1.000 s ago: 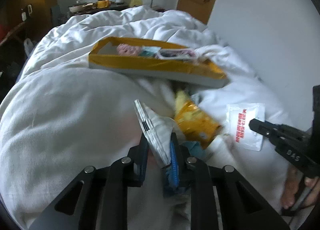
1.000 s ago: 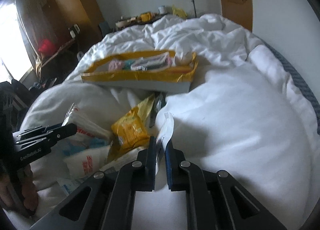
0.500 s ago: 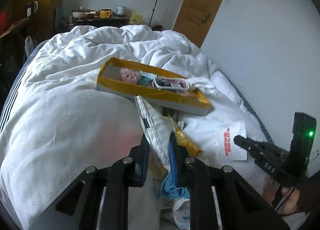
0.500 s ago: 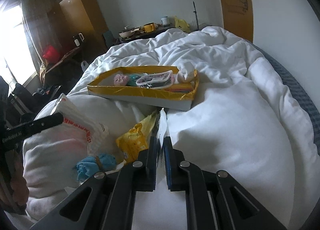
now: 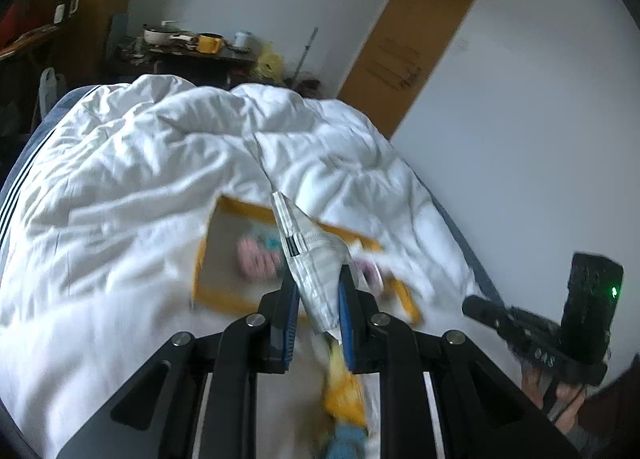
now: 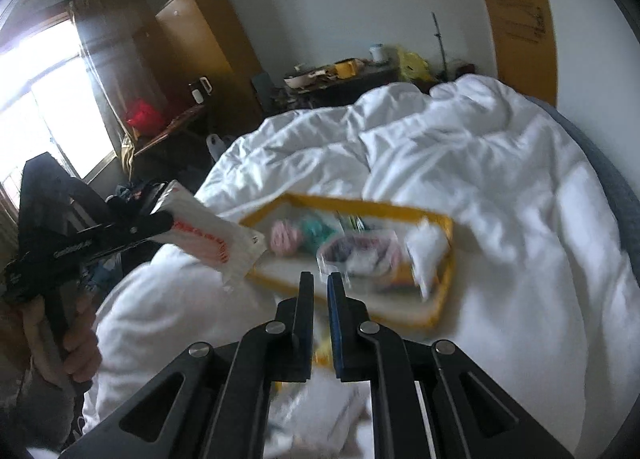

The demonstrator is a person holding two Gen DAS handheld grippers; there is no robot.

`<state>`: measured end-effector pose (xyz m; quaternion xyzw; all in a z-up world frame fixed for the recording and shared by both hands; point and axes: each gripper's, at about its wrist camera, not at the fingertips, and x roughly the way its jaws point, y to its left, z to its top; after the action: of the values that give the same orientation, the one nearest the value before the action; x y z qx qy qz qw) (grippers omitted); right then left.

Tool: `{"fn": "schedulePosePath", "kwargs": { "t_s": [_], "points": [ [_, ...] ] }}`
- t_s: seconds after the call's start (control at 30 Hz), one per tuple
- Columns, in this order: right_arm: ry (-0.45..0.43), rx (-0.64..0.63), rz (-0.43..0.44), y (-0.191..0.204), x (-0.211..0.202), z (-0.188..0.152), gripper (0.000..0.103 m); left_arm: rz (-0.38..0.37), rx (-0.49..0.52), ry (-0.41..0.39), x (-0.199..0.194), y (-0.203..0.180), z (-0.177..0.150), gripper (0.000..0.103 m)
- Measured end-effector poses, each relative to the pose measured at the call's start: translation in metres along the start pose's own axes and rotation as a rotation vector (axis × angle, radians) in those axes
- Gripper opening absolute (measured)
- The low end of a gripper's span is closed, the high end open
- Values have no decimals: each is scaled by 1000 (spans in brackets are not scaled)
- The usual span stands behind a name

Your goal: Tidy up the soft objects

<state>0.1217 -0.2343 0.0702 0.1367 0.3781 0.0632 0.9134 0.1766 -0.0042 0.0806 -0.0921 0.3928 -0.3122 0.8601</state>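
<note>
My left gripper (image 5: 318, 291) is shut on a white soft packet (image 5: 316, 267) with red print, held in the air above the near edge of the yellow tray (image 5: 208, 255). The same packet (image 6: 208, 239) and left gripper (image 6: 160, 219) show at the left in the right wrist view. The tray (image 6: 436, 219) lies on the white duvet and holds a pink item (image 6: 284, 237), a teal item (image 6: 316, 231) and a clear pouch (image 6: 360, 255). My right gripper (image 6: 320, 287) is nearly closed and empty, just before the tray. It also shows in the left wrist view (image 5: 476, 305).
A yellow packet (image 5: 344, 395) and a blue item (image 5: 348, 439) lie on the duvet (image 5: 120, 199) below my left gripper. A wall and door (image 5: 412, 47) stand right of the bed. A cluttered desk (image 6: 340, 75) and a wardrobe (image 6: 208, 43) stand beyond it.
Both grippers have risen and moved forward toward the tray. The left one carries the white packet up with it. The right gripper no longer has the white packet edge between its fingers.
</note>
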Motion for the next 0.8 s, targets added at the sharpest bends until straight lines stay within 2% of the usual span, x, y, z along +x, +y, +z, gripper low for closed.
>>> {"fn": "schedulePosePath", "kwargs": {
  "t_s": [0.1,0.17,0.2,0.27,0.3,0.4,0.53,0.6,0.67,0.8],
  "points": [
    [42,-12,33,-2,21,18,8,7,-3,3,21,10,23,17],
    [76,-46,62,0,30,12,10,2,-18,22,33,18,28,17],
    [107,-70,91,1,36,1,15,-9,-21,26,35,21,27,17],
    [187,-109,96,2,50,-23,74,-6,-16,19,37,26,17,18],
    [212,-117,98,0,56,-34,80,-3,-7,17,38,27,11,18],
    [337,-91,78,-5,73,-59,80,31,-7,10,40,32,-8,18],
    [412,-24,29,-11,80,-77,80,92,10,-25,40,31,-21,19],
    [422,-39,9,-7,81,-86,80,92,20,-34,39,28,-23,19],
    [439,-61,-48,-4,86,-93,80,112,54,-44,38,21,-25,19],
    [408,-110,-91,5,85,-97,80,143,110,-58,36,9,-29,19]
  ]
}}
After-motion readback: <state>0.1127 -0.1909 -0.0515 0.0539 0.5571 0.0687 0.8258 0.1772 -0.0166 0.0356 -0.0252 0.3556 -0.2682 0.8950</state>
